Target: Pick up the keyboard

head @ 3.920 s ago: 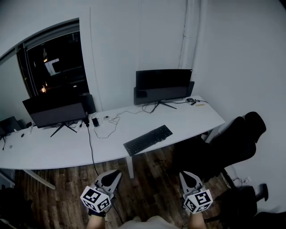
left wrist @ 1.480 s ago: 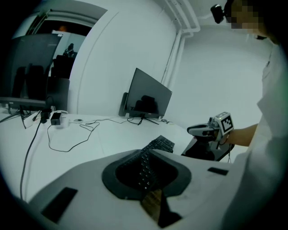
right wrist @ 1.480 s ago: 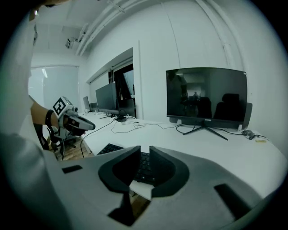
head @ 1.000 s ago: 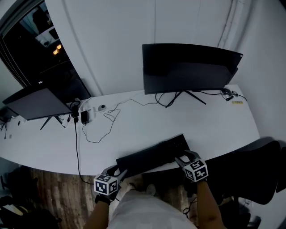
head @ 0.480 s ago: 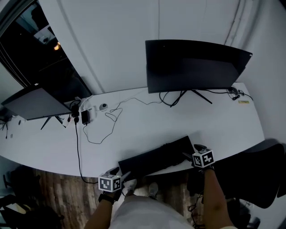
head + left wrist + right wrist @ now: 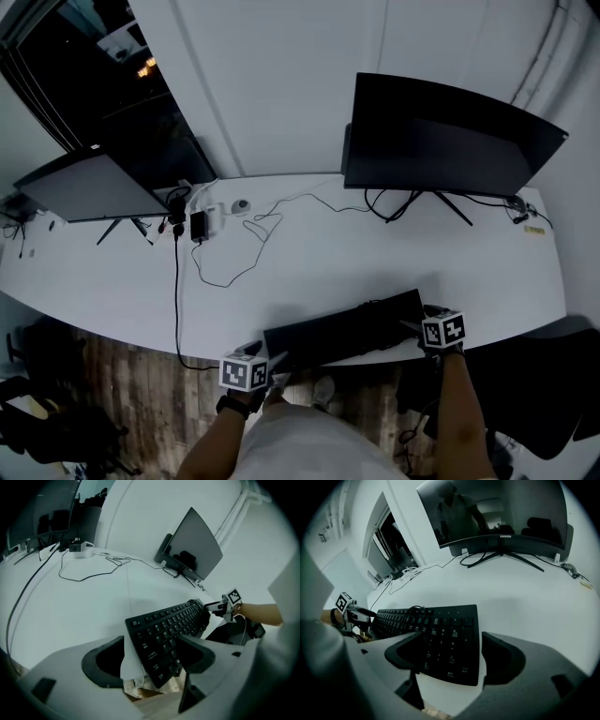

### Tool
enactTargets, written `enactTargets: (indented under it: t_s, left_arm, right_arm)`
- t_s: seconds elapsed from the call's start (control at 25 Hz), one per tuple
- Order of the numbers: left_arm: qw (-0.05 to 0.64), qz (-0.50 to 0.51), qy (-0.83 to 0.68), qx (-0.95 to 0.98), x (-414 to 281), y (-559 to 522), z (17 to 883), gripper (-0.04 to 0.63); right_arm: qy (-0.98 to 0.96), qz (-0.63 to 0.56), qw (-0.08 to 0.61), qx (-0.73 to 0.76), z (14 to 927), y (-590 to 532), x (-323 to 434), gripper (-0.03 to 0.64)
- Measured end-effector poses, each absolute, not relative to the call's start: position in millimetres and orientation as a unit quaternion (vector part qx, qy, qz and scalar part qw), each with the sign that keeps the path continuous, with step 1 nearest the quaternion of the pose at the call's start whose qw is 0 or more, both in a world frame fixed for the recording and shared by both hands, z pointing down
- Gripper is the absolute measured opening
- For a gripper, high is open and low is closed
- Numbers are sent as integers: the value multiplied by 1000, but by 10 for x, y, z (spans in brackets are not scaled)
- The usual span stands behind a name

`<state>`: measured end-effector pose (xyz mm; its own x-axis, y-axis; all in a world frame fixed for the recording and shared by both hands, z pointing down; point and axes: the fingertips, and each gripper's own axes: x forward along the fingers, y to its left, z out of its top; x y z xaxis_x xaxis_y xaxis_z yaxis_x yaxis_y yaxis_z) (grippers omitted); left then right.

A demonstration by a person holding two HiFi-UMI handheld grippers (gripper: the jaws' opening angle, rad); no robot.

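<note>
Keyboard [image 6: 342,330] flat at desk [image 6: 309,267] near edge, 6 o'clock in head view. Long axis runs 8 to 2 o'clock. Left gripper [image 6: 274,361] at 8 o'clock end, right gripper [image 6: 415,324] at 2 o'clock end. Both sets of jaws opening, keyboard ends between them, pads seemingly not pressing.

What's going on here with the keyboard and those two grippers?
A person stands at the white desk with a gripper at each end of the black keyboard near its front edge. The left gripper and right gripper each have a keyboard end between jaws that are opening, not clamped. The keyboard is not lifted yet.
</note>
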<state>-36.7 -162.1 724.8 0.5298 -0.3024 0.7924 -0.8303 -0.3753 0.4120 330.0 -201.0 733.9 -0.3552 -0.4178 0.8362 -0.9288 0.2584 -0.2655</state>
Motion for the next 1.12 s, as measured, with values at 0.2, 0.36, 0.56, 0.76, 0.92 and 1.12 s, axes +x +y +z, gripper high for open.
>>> enactTargets:
  t_s: [0.2,0.36,0.56,0.76,0.92,1.12]
  left_arm:
    - [441,302,-353,768,-315,-1586,7327,321]
    - [444,288,-343,776,-232,-1555,7338,324]
    - [462,266,-346,772,-270,-1511,7319,324]
    - [491,245,-355,757,-416,-1333,7293,324]
    - [503,229,-367,748,-563,-1202,7301,324]
    - [516,204,-367,747,-660,-1188,7288,324]
  right_arm:
    - [-726,402,315,461,7367,-2009,3283,382]
    - [-727,396,322,460,7375,-1993,3273,376]
    - [-731,396,321,453,7369,-1967,3220,371]
    - [-736,390,328,446,7361,-1865,3054,371]
    - [-738,381,338,443,7368,-1806,2889,371]
    - [-739,364,342,452,7367,-1798,2824,369]
